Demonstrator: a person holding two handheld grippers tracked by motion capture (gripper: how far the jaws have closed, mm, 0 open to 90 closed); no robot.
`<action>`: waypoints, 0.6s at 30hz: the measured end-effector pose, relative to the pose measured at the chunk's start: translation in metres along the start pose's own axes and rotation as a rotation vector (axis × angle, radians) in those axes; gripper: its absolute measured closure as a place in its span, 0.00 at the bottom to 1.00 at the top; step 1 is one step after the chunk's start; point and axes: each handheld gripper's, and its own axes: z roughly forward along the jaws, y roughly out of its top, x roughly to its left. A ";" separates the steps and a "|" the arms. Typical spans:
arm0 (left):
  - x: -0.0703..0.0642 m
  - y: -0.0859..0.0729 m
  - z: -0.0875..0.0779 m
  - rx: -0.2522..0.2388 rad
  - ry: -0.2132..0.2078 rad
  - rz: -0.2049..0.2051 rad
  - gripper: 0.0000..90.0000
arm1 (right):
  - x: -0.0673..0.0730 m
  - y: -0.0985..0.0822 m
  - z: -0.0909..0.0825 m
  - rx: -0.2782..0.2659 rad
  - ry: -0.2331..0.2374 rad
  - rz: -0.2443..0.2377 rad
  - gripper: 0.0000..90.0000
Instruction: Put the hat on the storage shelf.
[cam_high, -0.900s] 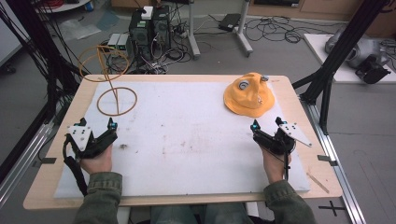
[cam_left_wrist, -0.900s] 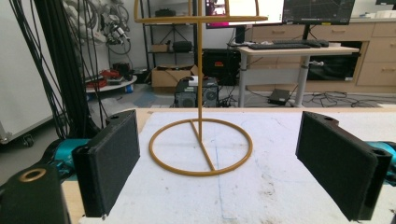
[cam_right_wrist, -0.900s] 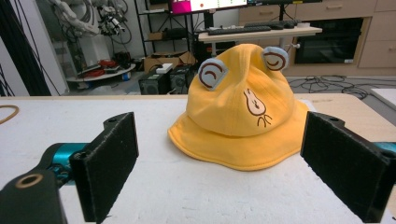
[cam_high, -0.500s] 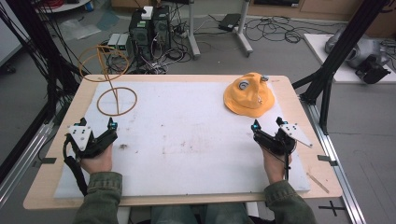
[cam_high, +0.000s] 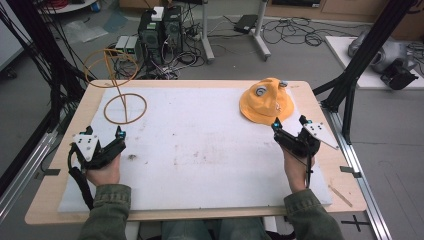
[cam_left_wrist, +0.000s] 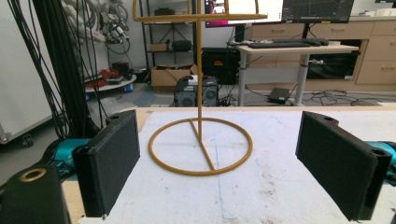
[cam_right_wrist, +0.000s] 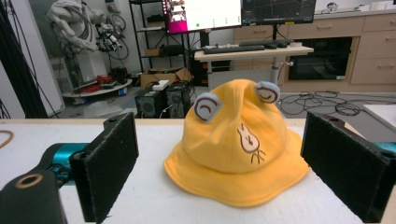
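Right gripper (cam_high: 289, 128) jaws spread wide, holding nothing, parked on the white mat (cam_high: 210, 150) just short of the yellow bucket hat (cam_high: 265, 102); in the right gripper view the hat (cam_right_wrist: 233, 149) sits centred between the two black jaws, brim flat on the mat, crown up with two eye patches and a little embroidered face toward the camera. Left gripper (cam_high: 107, 145) also spread, empty, resting near the mat's left edge, aimed at the wire hat stand (cam_high: 124, 102); the left gripper view shows the stand (cam_left_wrist: 200, 140) with its ring base flat on the mat, thin upright post and a top ring, well apart from the hat across the table. Looks like hat goes on stand, nothing started yet. Risks, judged: soft brim could fold or slip if pinched at the edge only, so hat droops and drags the mat; stand looks light and thin, so a bump from the hat or a jaw could tip or slide it; a hat dropped off-centre on the top ring could slide off; left gripper may need to steady the base
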 end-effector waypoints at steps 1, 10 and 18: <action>0.000 0.000 0.000 0.004 -0.004 0.001 0.15 | 0.000 0.003 0.003 0.001 -0.004 0.005 0.12; 0.000 -0.001 0.001 0.009 -0.003 0.000 0.16 | -0.008 0.030 0.032 0.000 -0.024 0.020 0.12; 0.001 -0.001 0.002 0.005 -0.002 -0.006 0.16 | -0.007 0.043 0.071 0.059 -0.046 -0.010 0.12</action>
